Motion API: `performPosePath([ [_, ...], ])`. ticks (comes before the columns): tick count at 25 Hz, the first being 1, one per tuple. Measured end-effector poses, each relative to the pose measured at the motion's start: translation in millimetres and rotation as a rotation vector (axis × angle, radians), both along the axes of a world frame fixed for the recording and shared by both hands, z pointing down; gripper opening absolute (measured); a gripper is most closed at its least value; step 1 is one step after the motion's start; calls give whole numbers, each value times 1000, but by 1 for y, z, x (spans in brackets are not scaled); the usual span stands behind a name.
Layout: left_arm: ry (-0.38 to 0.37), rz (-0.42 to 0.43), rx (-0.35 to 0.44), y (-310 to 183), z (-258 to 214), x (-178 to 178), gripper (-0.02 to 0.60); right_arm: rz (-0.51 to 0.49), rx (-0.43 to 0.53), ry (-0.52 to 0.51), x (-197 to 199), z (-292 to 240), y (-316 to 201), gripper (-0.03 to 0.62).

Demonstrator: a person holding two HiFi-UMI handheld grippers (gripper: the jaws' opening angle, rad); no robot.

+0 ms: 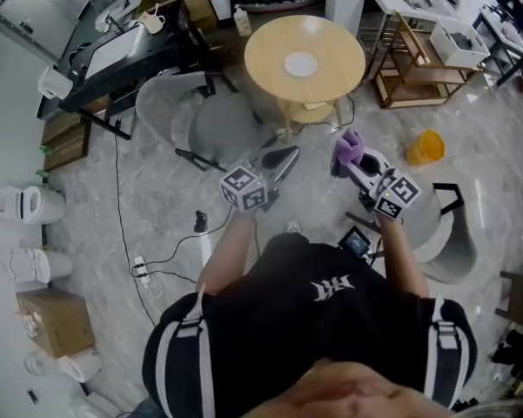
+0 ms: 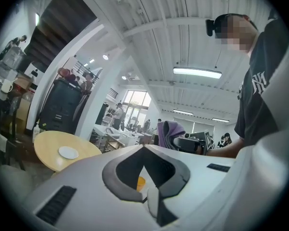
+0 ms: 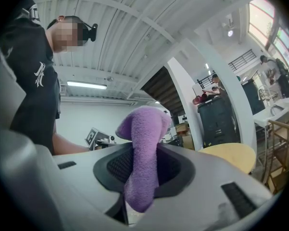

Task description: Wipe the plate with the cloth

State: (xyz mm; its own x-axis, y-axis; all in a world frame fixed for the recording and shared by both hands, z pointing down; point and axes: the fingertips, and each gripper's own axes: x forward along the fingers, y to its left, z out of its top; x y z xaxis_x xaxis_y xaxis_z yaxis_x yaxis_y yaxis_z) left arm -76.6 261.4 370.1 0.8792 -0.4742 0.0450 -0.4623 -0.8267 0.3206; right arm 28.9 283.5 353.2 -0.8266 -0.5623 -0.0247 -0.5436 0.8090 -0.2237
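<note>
Black-shirted shoulders of the person point(image 1: 324, 313) fill the bottom of the head view, with both forearms reaching forward and a gripper in each hand. Ahead of both pairs of jaws, and well apart from them, stands a round wooden table point(image 1: 265, 59). A grey shell chair point(image 1: 184, 113) sits on the floor ahead of the left jaws and off to their left, near the table.

The left gripper point(image 1: 286, 153) points level toward the table. Its jaws are closed together with nothing between them; only a sliver of floor shows through the notch behind their tips. The right gripper point(image 3: 142, 150) also points level, beside the left one but apart from it. Its jaws are clamped on a purple cloth point(image 3: 145, 143). The cloth stands up out of the jaws and folds over above their tips, with a short end hanging below.

A yellow tub point(image 1: 425, 147) rests on the floor to the right of the right jaws. The white plate point(image 1: 301, 64) lies flat in the middle of the tabletop, straight ahead of the gap between the two grippers and far from the cloth.
</note>
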Motion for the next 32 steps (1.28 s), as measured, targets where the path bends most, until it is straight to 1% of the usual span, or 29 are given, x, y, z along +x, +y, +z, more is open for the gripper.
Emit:
performPosePath([
  [4, -10, 3, -3, -42, -3, -12, 11, 5, 2, 6, -13, -5, -40, 100],
  [8, -11, 11, -2, -73, -5, -23, 11, 15, 0, 4, -24, -6, -70, 100],
  [11, -16, 17, -10, -91, -1, -34, 11, 27, 1, 0, -36, -8, -86, 100],
  [13, -5, 18, -18, -101, 2, -39, 11, 32, -1, 9, -41, -6, -94, 100],
  [16, 1, 21, -26, -111, 12, -41, 11, 36, -10, 16, -42, 3, -101, 100],
  [19, 0, 24, -40, -122, 20, -31, 11, 41, -18, 15, -32, 8, -111, 100],
  [24, -4, 43, -41, -151, 23, -1, 11, 57, -16, 18, -2, 11, -137, 100],
  [27, -9, 40, -46, -172, 26, 14, 11, 49, -19, 14, 13, 13, -160, 100],
  [32, -17, 34, -48, -206, 24, 50, 11, 21, -19, 7, 44, 11, -203, 100],
])
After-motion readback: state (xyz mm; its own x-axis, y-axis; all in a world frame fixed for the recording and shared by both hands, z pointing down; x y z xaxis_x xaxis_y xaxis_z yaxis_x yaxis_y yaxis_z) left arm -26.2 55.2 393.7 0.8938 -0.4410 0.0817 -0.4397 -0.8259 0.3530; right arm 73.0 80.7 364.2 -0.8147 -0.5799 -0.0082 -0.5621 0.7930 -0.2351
